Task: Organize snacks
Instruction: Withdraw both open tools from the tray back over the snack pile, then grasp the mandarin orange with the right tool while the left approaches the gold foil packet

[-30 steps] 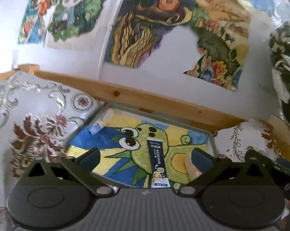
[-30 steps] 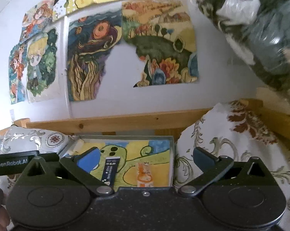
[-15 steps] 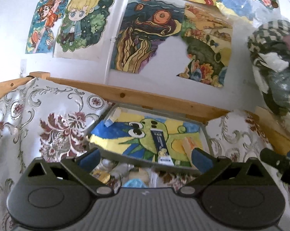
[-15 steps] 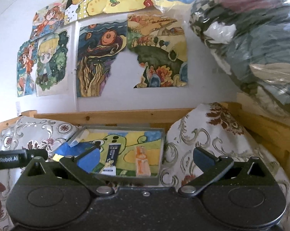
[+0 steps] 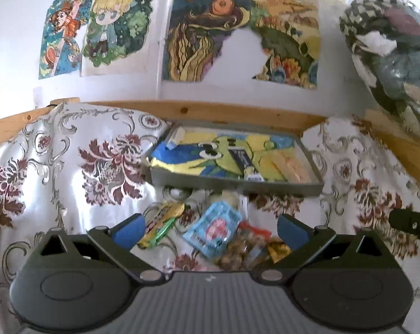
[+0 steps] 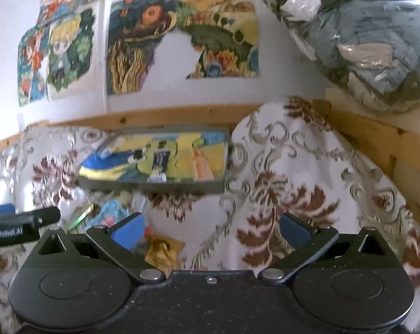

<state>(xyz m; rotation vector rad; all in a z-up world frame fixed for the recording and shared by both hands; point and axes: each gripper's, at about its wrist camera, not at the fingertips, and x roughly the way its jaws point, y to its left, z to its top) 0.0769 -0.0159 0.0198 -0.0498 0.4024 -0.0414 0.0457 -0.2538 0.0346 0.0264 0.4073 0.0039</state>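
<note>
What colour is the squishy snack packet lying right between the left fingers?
Light blue with a pink round picture, that snack packet. The left wrist view shows it best.

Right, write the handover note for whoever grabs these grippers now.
Left gripper: open, empty, above the loose snack pile.
Right gripper: open, empty, beside it over the floral cloth.
Grey tray: holds a dark blue packet, an orange packet and a pale one.
Left to do: light blue packet, green-yellow stick, gold wrapper and the rest lie on the cloth in front of the tray.

Home bedroom: wall drawings [image 5: 118, 25], floral bedding [image 5: 70, 167]
</note>
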